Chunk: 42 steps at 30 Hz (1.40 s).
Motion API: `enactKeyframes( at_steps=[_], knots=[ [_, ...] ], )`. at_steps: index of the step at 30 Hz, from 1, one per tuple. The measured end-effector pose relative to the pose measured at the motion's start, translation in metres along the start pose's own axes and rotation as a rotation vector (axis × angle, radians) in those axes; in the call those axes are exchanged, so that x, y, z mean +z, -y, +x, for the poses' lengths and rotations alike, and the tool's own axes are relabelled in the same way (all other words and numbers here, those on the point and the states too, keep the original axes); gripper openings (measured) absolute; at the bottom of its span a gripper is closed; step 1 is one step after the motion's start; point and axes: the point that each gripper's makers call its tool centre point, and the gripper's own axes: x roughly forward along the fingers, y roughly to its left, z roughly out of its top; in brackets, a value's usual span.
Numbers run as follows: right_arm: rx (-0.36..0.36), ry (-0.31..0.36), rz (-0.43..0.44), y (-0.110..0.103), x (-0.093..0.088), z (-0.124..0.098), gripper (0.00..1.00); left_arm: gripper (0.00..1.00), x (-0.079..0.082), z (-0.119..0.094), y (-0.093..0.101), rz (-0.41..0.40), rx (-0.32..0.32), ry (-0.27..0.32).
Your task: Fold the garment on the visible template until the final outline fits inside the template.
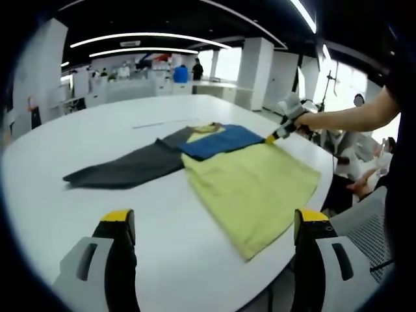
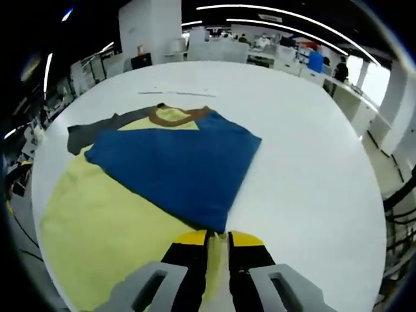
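In the left gripper view the left gripper (image 1: 211,227) hangs with its jaws wide apart and nothing between them, low over the white table (image 1: 97,130). The shirt (image 1: 250,179) lies ahead of it and a little to the right, near the table's right edge: a yellow body running from near to far, a blue sleeve (image 1: 218,142) folded across its far end, and a grey sleeve (image 1: 127,168) stretched out flat to the left. At the shirt's far right edge the right gripper (image 1: 273,137) comes in, held by a person's hand (image 1: 311,121). No template outline can be made out here. In the right gripper view the right gripper (image 2: 218,244) has its jaws pressed together on the shirt's yellow edge (image 2: 219,260), right at the tip of the blue sleeve (image 2: 179,166), which spreads away from it toward the collar (image 2: 172,114); the grey sleeve (image 2: 97,130) pokes out beyond on the left. Judging by this, the grey sleeve is the part left to fold in; its long axis points away from the body, and the empty left gripper looks the nearer one to it.
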Motion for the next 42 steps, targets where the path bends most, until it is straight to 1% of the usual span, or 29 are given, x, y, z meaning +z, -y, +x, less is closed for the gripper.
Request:
enactKeyframes(
  at_steps=[1, 5, 7, 10, 15, 18, 23, 27, 30, 34, 37, 42],
  knots=[
    [0.004, 0.013, 0.013, 0.000, 0.002, -0.001, 0.18, 0.99, 0.000, 0.000, 0.000, -0.003, 0.000, 0.001],
    [0.075, 0.080, 0.056, -0.009, 0.011, -0.009, 0.33, 0.99, -0.001, 0.000, -0.002, -0.001, 0.003, -0.003],
    [0.115, 0.118, 0.078, -0.014, 0.018, -0.014, 0.43, 0.99, 0.000, 0.001, -0.003, -0.002, 0.003, -0.002],
    [0.141, 0.154, 0.082, -0.018, 0.024, -0.021, 0.56, 0.99, 0.001, 0.001, -0.004, 0.001, 0.005, -0.001],
    [0.204, 0.192, 0.036, -0.033, 0.029, -0.034, 0.76, 0.99, 0.003, 0.002, -0.007, 0.004, 0.009, 0.001],
    [0.251, 0.210, -0.015, -0.045, 0.030, -0.042, 0.86, 0.99, 0.005, 0.001, -0.010, -0.001, 0.014, 0.006],
    [0.317, 0.235, -0.078, -0.066, 0.030, -0.058, 0.98, 0.99, 0.005, -0.001, -0.020, 0.007, 0.033, -0.001],
    [0.380, 0.276, -0.104, -0.081, 0.032, -0.076, 0.99, 0.99, 0.012, -0.004, -0.034, 0.005, 0.055, 0.011],
    [0.416, 0.295, -0.124, -0.090, 0.032, -0.088, 0.99, 0.99, 0.015, -0.005, -0.043, 0.010, 0.072, 0.013],
    [0.433, 0.313, -0.155, -0.097, 0.030, -0.100, 0.99, 0.99, 0.021, -0.007, -0.059, 0.019, 0.095, 0.018],
    [0.435, 0.318, -0.162, -0.099, 0.029, -0.104, 0.99, 0.99, 0.025, -0.008, -0.071, 0.015, 0.112, 0.022],
    [0.466, 0.330, -0.199, -0.110, 0.026, -0.115, 0.99, 0.99, 0.026, -0.008, -0.091, -0.005, 0.143, 0.021]
  ],
)
